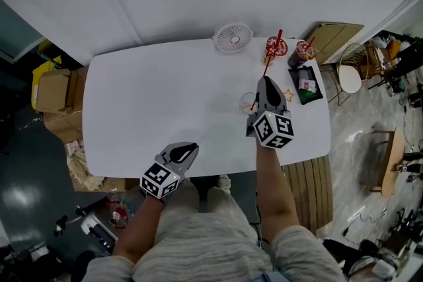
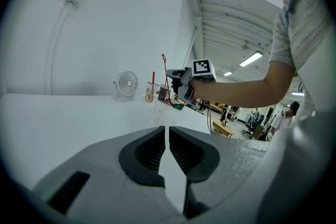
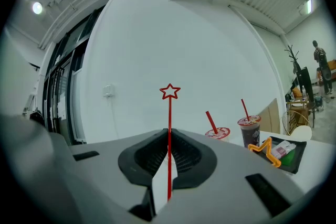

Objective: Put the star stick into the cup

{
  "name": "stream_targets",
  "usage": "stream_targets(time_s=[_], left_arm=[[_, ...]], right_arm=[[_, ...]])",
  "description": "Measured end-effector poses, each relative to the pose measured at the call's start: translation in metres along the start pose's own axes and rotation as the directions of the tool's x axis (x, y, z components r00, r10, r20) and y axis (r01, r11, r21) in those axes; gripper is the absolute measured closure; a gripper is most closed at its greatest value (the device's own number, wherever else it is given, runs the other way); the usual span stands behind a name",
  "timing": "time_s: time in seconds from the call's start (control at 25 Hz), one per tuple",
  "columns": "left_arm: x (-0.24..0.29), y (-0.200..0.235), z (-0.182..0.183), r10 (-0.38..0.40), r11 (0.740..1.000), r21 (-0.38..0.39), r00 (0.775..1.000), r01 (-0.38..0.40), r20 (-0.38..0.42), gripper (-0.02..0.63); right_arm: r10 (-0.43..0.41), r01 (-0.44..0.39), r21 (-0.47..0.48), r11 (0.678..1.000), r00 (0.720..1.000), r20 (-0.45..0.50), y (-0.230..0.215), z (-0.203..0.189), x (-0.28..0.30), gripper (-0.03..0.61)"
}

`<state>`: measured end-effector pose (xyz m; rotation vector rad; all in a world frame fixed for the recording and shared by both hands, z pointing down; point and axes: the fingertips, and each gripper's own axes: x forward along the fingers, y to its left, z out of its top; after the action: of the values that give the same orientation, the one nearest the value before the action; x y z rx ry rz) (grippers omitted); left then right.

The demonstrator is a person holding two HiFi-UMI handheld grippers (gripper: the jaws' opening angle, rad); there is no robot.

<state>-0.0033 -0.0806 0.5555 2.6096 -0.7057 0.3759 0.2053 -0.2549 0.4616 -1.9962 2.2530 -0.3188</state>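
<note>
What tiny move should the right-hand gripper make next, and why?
Probably lower the right gripper a little. Its jaws are shut on the red star stick, and the clear cup sits right by its tip, so the stick's lower end could slide in.
</note>
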Motion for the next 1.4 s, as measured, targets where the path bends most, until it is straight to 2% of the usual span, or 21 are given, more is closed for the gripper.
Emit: stream_targets(time_s=[0.28,0.6,0.92,1.4], left_arm=[[0.006,0.008,-0.009,0.006,1.000,-0.025,1.000,-0.007,-0.016,0.597],[0.011,0.019,-0.016,0.018,0.998,-0.055,1.000,-0.019,-0.018,0.597],[0.014,0.018,-0.018,0.008,0.998,-0.063,1.000,-0.009,-0.010,0.597],[0.018,0.006,-0.019,-0.010,0.998,-0.063,1.000,0.010,-0.006,0.597]], right_arm=[[-0.013,0.013,0.015,1.000,1.000,0.021,-0.010,-0.016,0.006,0.558],[-0.003,0.002,-0.037,0.999,1.000,-0.020,-0.006,-0.045,0.007,0.558],[-0.019,0.017,-0.033,0.999,0.999,-0.040,-0.008,-0.054,-0.012,0.558],[-0.049,0.044,-0.041,0.998,0.989,-0.141,-0.014,-0.087,-0.033,0.558]])
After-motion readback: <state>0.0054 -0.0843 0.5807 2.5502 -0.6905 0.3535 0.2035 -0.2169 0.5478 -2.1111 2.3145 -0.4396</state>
